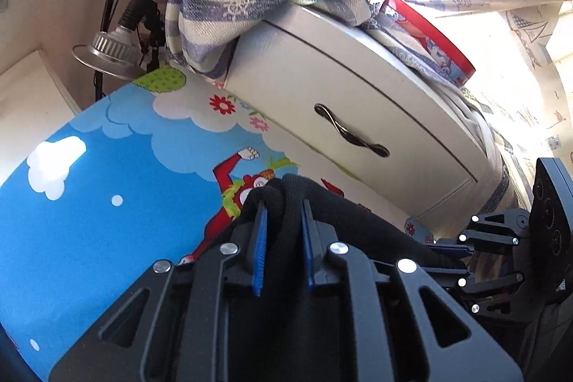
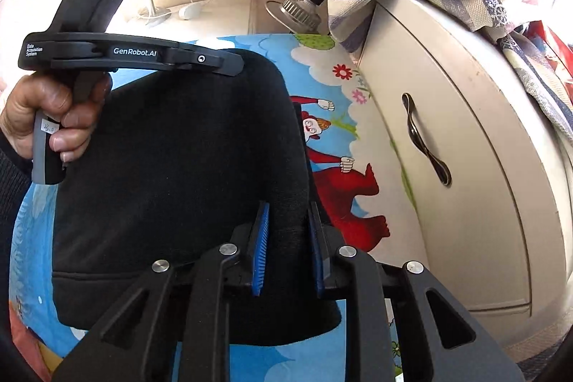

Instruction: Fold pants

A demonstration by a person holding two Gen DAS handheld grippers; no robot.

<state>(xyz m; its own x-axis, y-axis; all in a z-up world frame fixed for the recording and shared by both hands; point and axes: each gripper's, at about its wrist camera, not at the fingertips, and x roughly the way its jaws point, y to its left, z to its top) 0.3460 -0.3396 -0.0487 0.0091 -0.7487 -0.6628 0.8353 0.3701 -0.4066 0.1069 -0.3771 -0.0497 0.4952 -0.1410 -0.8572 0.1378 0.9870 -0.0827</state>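
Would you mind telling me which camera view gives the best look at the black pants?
The right wrist view: the black pants spread across most of the frame, hanging between the left gripper and the right gripper. The left wrist view shows only a bunched edge pinched between that gripper's fingers, with some cloth running towards the right gripper.

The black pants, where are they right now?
The black pants hang in the middle of the right wrist view, over the cartoon mat, left of the white cabinet. The left claw and right claw each pinch them.
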